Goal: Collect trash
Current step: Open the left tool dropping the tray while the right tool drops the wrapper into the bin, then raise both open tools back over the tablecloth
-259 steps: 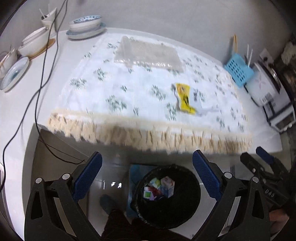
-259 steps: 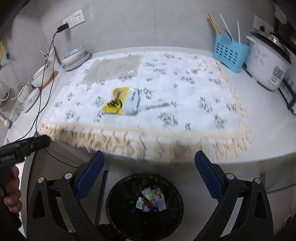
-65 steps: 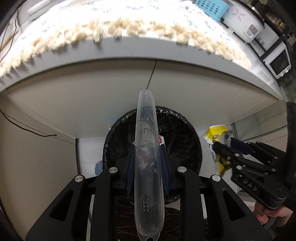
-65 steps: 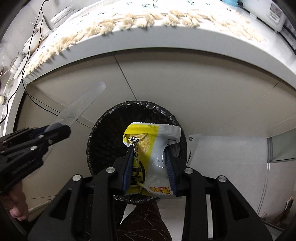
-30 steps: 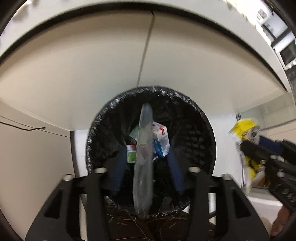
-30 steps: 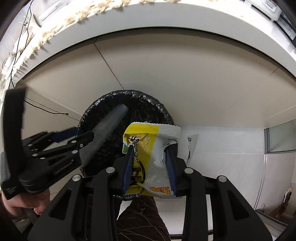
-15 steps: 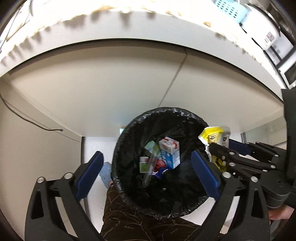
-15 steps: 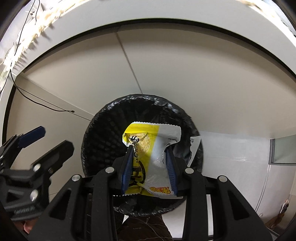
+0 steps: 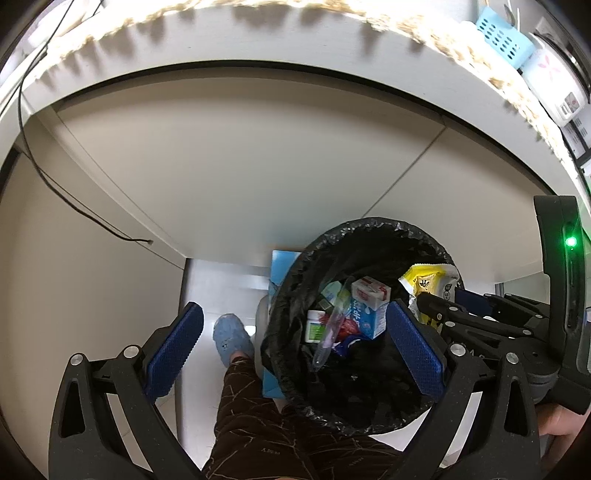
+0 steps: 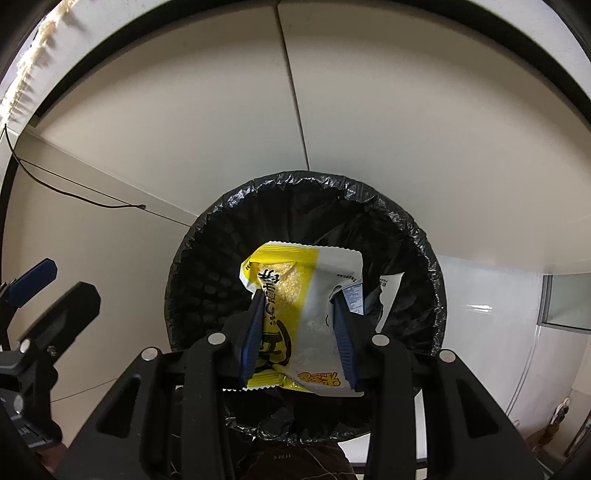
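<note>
A round bin lined with a black bag (image 9: 295, 266) stands on the floor below the counter; it also shows in the right wrist view (image 10: 207, 229). Inside lie small cartons (image 9: 369, 306) and a clear plastic sleeve (image 9: 330, 332). My left gripper (image 9: 295, 350) is open and empty, above the bin's left side. My right gripper (image 10: 299, 332) is shut on a yellow and white snack wrapper (image 10: 295, 288), held over the bin mouth. The wrapper also shows in the left wrist view (image 9: 424, 282) at the bin's right rim, with the right gripper (image 9: 424, 306) behind it.
The beige cabinet front (image 9: 240, 166) and counter edge with fringed cloth (image 9: 406, 33) rise behind the bin. A black cable (image 9: 74, 206) hangs at left. The person's leg (image 9: 251, 406) and blue slipper (image 9: 231, 336) are beside the bin. A blue box (image 9: 280, 266) stands behind it.
My left gripper opened and let the clear plastic sleeve fall into the bin, then shifted left. My right gripper moved over the bin with the wrapper still held.
</note>
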